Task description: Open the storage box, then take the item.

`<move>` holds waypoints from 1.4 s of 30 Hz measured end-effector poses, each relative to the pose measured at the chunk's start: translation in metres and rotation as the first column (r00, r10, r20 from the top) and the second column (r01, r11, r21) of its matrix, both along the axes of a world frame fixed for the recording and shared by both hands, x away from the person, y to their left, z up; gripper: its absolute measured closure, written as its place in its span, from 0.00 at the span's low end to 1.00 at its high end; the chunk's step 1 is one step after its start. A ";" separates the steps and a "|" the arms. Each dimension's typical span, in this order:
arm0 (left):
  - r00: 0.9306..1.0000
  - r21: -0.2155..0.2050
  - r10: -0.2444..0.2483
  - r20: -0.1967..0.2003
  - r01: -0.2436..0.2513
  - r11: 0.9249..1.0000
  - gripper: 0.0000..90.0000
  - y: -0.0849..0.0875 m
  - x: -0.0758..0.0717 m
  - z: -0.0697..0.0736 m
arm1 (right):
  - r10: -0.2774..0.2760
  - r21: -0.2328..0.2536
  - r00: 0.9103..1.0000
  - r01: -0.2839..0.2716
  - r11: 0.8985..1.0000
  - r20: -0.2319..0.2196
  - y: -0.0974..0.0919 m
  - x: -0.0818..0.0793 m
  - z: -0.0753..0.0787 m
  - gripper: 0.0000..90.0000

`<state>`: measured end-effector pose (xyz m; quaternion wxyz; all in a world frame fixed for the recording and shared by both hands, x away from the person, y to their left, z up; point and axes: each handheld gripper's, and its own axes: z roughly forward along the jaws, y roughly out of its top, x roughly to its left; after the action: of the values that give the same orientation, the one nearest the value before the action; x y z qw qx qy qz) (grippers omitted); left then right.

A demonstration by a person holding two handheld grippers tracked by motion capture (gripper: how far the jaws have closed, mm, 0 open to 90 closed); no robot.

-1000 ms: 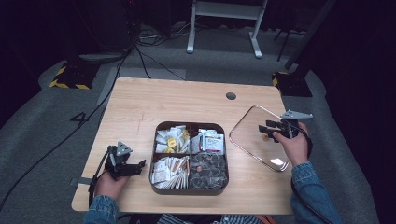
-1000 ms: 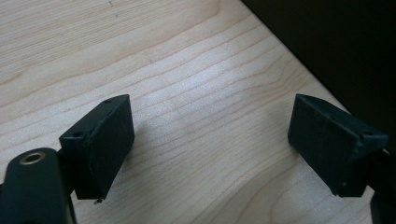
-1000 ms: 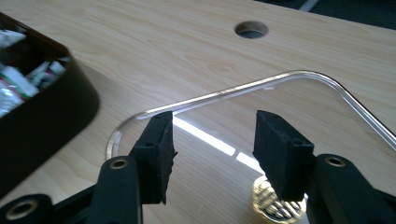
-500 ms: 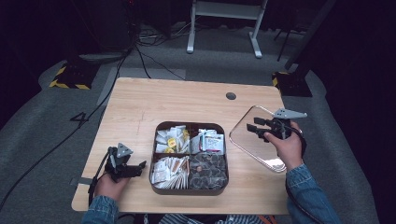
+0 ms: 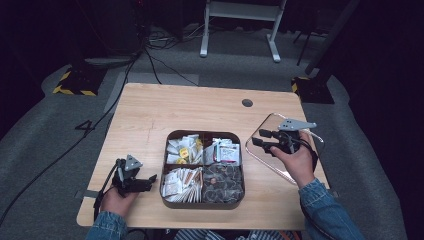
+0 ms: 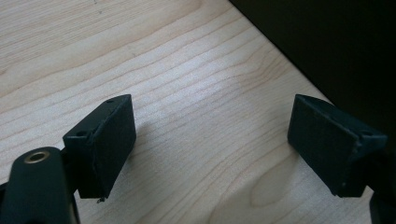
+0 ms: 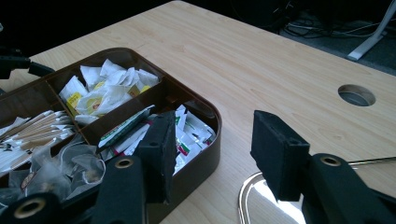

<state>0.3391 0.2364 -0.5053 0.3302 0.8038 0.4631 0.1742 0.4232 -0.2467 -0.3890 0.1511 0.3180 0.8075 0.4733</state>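
A brown four-compartment tray sits at the middle front of the table, holding white and yellow packets, red-and-green printed packets, paper sachets and clear-wrapped dark items. To its right a clear lid lies flat on the table. My right gripper hovers open over the lid's left part, pointing at the tray, with nothing between its fingers. My left gripper rests open on the wood just left of the tray, also without a load.
A round cable hole is at the table's back right, also visible as the hole in the right gripper view. Bare wood spans the back half. Cables and a white stand are on the floor beyond.
The right gripper has moved left across the lid toward the tray, staying open. The left gripper has not moved.
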 end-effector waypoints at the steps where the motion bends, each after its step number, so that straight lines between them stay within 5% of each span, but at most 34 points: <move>1: 1.000 0.002 -0.003 0.000 0.003 1.000 0.18 0.000 0.000 0.000 | -0.002 -0.002 1.000 0.002 1.000 -0.003 0.002 0.000 0.000 0.57; 20: 1.000 0.000 0.003 -0.002 -0.003 1.000 0.18 -0.001 0.003 0.000 | 0.100 -0.049 0.993 -0.103 0.993 -0.064 0.054 0.003 -0.012 0.58; 42: 1.000 0.000 0.003 0.000 -0.003 1.000 0.18 -0.001 0.002 0.000 | 0.170 -0.121 0.965 -0.196 0.973 -0.201 0.107 0.007 -0.048 0.57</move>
<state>0.3412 0.2357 -0.5052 0.3298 0.8031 0.4644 0.1748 0.4298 -0.1393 -0.4367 0.0511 0.2741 0.8753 0.3952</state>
